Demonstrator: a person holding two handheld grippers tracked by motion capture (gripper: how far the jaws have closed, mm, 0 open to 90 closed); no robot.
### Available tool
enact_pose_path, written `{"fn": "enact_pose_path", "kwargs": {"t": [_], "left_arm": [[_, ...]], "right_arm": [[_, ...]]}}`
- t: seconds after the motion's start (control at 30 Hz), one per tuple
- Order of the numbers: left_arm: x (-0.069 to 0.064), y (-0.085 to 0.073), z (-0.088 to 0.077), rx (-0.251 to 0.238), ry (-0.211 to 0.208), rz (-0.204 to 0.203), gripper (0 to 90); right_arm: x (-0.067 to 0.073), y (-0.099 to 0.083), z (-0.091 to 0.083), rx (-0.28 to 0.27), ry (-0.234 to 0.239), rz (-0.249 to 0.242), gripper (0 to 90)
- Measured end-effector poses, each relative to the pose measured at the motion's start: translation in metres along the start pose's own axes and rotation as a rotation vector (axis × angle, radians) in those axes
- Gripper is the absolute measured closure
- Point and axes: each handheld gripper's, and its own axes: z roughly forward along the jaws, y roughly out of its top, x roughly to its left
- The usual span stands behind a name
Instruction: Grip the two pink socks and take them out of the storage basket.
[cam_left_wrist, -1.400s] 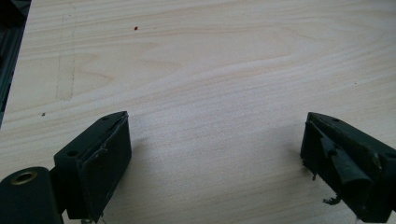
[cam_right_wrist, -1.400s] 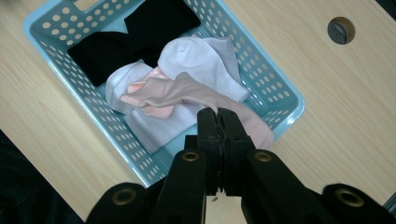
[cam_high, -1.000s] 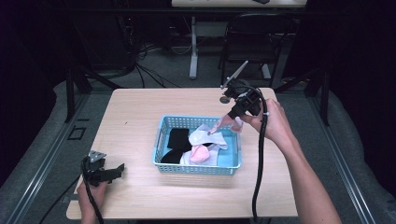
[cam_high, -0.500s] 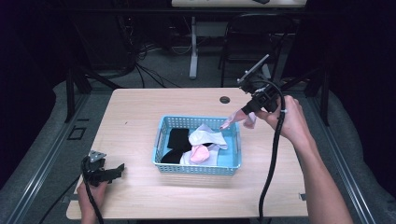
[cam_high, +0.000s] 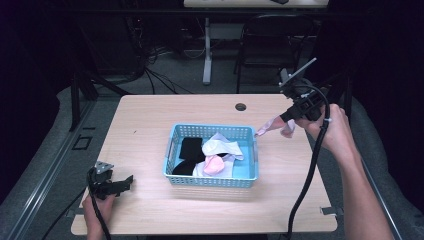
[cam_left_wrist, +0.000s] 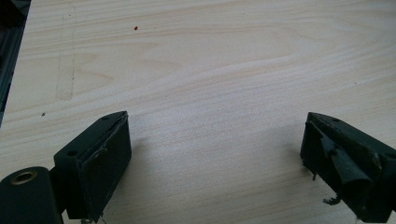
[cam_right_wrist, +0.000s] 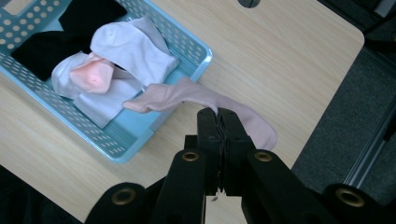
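I see the wooden worktop (cam_high: 150, 120) carrying a blue basket (cam_high: 172, 150) of black, white and pink socks near its middle. My right claw (cam_high: 286, 119) is clenched on a pale pink sock (cam_high: 270, 125), which hangs in the air just beyond the basket's right rim, above the worktop. My left claw (cam_high: 120, 184) rests at the near left corner, released, its jaws wide apart over bare wood.

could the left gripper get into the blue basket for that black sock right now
Probably yes. The left gripper rests with jaws open on bare table near the front left corner, with nothing between it and the blue basket. The black sock lies uncovered on the basket's near-left side.
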Motion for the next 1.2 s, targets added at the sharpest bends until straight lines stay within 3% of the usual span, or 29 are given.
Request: {"fn": "enact_pose_path", "kwargs": {"t": [0.4,0.7,0.93,1.2], "left_arm": [[0.0,0.0,0.0,0.0,0.0,0.0,8.7],[0.0,0.0,0.0,0.0,0.0,0.0,8.7],[0.0,0.0,0.0,0.0,0.0,-0.002,8.7],[0.0,0.0,0.0,-0.001,0.0,0.0,8.7]], "right_arm": [[-0.031,-0.027,0.012,0.022,-0.014,0.09,88.8],[-0.054,-0.055,0.049,0.097,-0.011,0.16,88.7],[-0.06,-0.067,0.076,0.15,-0.004,0.17,88.6],[-0.057,-0.073,0.108,0.209,0.01,0.164,88.5]]}}
